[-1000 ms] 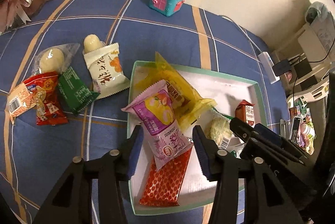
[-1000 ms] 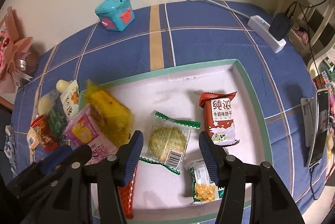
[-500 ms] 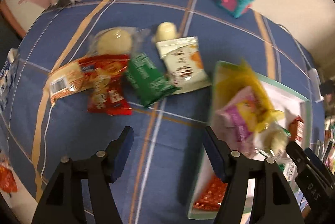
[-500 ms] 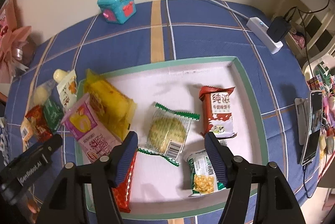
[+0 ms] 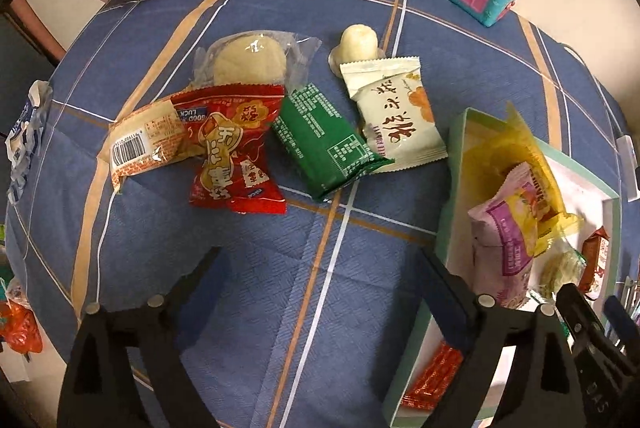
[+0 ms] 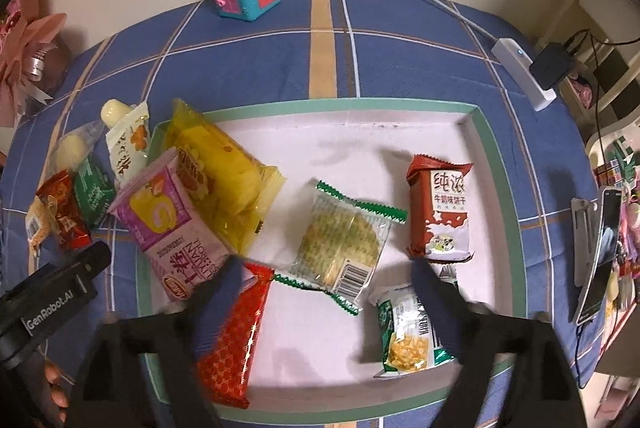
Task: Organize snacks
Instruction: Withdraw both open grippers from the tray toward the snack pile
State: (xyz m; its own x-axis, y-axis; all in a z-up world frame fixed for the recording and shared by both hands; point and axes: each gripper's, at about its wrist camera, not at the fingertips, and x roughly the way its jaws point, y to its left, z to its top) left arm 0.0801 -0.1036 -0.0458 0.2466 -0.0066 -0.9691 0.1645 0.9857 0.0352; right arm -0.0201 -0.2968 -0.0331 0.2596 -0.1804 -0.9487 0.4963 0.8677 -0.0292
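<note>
Blue plaid cloth [image 5: 248, 292] covers the table and carries all the snacks. Legible writing: "GOOD LUCK" on the red packet [image 5: 236, 156], which lies among the loose snacks on the cloth; "GenRobot.AI" on the body of the left gripper [image 6: 52, 302] as seen from the right wrist view; large Chinese characters on the cream packet [image 5: 396, 116] and on the red-brown biscuit packet [image 6: 438, 208]. A barcode shows on the orange-white wrapper [image 5: 148, 144] and on the clear cracker packet [image 6: 340, 242].

The green-rimmed white tray [image 6: 496, 164] sits right of the loose group. Its floor is bare along the far wall (packets crowd the left and near sides). The cloth between the loose group and the tray's left rim is free.

In the tray: a yellow bag [image 6: 224, 172], a pink-purple packet [image 6: 172, 224] overlapping it, a red foil packet [image 6: 234, 336], and a green-white corn packet [image 6: 408, 332]. On the cloth: a green packet [image 5: 324, 144] and two pale round sweets in clear wrap.

Left gripper [image 5: 320, 276]: jaws have just been opening, now wide, nothing between them, over bare cloth. Right gripper [image 6: 324, 276]: jaws likewise just opening, now wide, over the tray, gripping nothing.
</note>
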